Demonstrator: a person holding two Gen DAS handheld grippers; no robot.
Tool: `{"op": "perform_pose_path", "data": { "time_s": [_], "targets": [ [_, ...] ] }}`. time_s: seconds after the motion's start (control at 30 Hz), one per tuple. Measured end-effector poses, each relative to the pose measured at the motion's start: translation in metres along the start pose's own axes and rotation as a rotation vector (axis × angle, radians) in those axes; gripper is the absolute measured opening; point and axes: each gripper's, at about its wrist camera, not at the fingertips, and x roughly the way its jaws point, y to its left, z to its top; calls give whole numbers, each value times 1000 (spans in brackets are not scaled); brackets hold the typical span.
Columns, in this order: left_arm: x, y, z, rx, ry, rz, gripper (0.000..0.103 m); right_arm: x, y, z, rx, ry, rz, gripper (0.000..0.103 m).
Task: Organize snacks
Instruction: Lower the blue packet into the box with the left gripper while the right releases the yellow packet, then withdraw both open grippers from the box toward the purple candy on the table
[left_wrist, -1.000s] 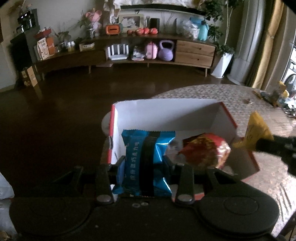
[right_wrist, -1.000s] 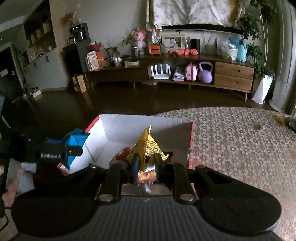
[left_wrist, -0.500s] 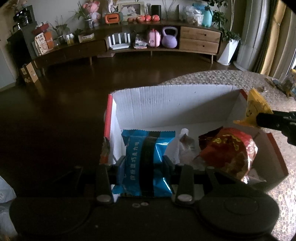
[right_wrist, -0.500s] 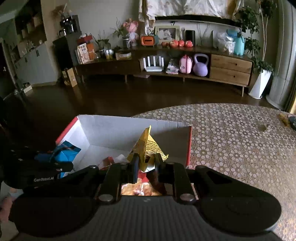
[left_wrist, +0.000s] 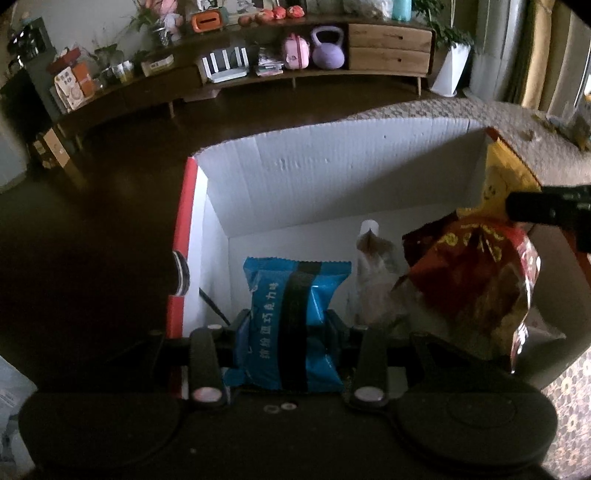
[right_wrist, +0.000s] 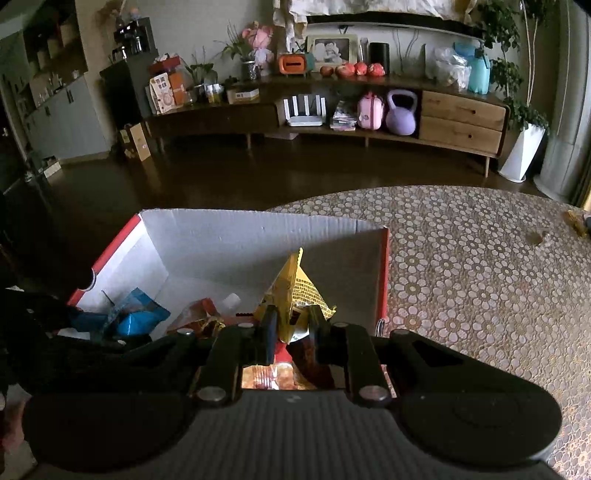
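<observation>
While the left gripper (left_wrist: 290, 325) clamps the blue packet (left_wrist: 291, 321) at 12 o'clock inside the box (left_wrist: 332, 177), the right gripper (right_wrist: 291, 325) pinches the yellow bag (right_wrist: 291, 291), its lower part hidden.

A: What stands along the far wall?
B: A long low wooden sideboard (right_wrist: 332, 114) with 2 drawers (right_wrist: 463, 118) at its right end, a purple kettlebell (right_wrist: 400, 112) on its shelf and a framed photo (right_wrist: 332, 48) on top.
A: And the floor?
B: Dark and glossy (right_wrist: 221, 177). A white planter (right_wrist: 524, 151) stands at the right, beside pale curtains (left_wrist: 546, 55). The light is dim.
</observation>
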Motion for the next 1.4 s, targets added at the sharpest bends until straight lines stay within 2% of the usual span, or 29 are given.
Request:
{"op": "perform_pose_path", "data": {
  "time_s": [0.23,0.3,0.37,0.53,0.67,0.87,0.97,1.4],
  "targets": [
    [-6,-2,-2,-15,5,-4,45,-7,-1,-1,13,8,2,18],
    [-9,-4,-3,-17,-2,-2,57,-10,-1,-2,21,13,7,18],
    [-14,-2,-3,-24,-21,2,64,-15,-2,-3,30,17,16,19],
    [-30,-3,-4,-37,-50,-7,65,-31,1,-7,19,8,36,20],
    [-43,-5,-6,-43,-76,-11,73,-46,5,-9,15,-9,57,20],
    [-63,-2,-5,-56,-118,-20,75,-70,8,-12,11,-42,77,20],
    [-75,-2,-7,-63,-153,-33,79,-83,12,-15,7,-61,81,20],
    [-125,-21,-21,-45,-254,-84,86,-131,6,-30,33,-125,75,20]
  ]
}}
